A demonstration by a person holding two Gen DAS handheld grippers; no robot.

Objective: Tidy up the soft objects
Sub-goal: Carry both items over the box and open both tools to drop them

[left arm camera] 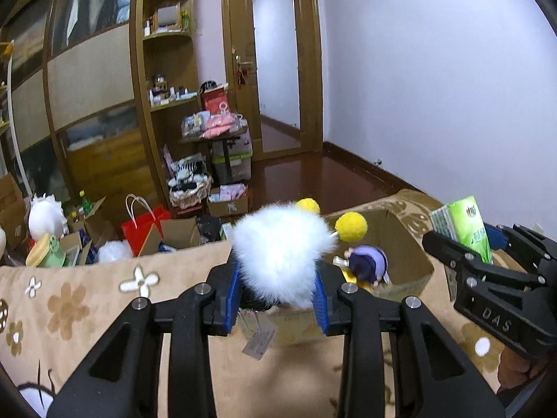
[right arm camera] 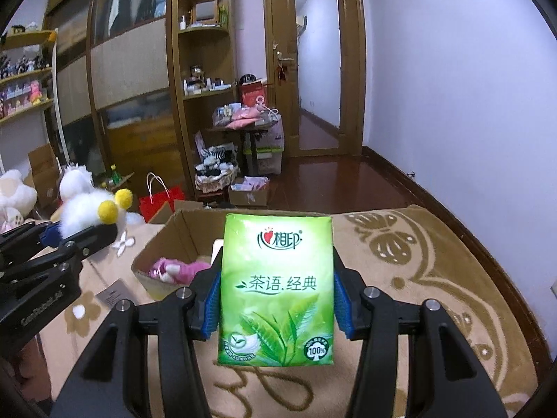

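Note:
My left gripper (left arm camera: 278,280) is shut on a white fluffy plush toy (left arm camera: 278,250) with yellow pompoms (left arm camera: 351,226); a paper tag (left arm camera: 259,343) hangs below it. The right gripper (right arm camera: 277,278) is shut on a green tissue pack (right arm camera: 275,313), held upright. Both are lifted over the near side of an open cardboard box (right arm camera: 181,230) on a beige flowered cover (left arm camera: 69,299). Inside the box lie a purple-haired doll (left arm camera: 369,263) and a pink plush (right arm camera: 177,270). Each gripper also shows in the other's view: the right gripper (left arm camera: 487,244) at the right edge, the left gripper (right arm camera: 80,226) at the left.
Beyond the cover's far edge the floor holds a red paper bag (left arm camera: 146,226), open cartons and white plush toys (left arm camera: 45,216). A wardrobe with shelves, a small loaded table (left arm camera: 219,132) and a wooden door (left arm camera: 275,69) stand behind. Dark wooden floor (left arm camera: 330,174) lies at the right.

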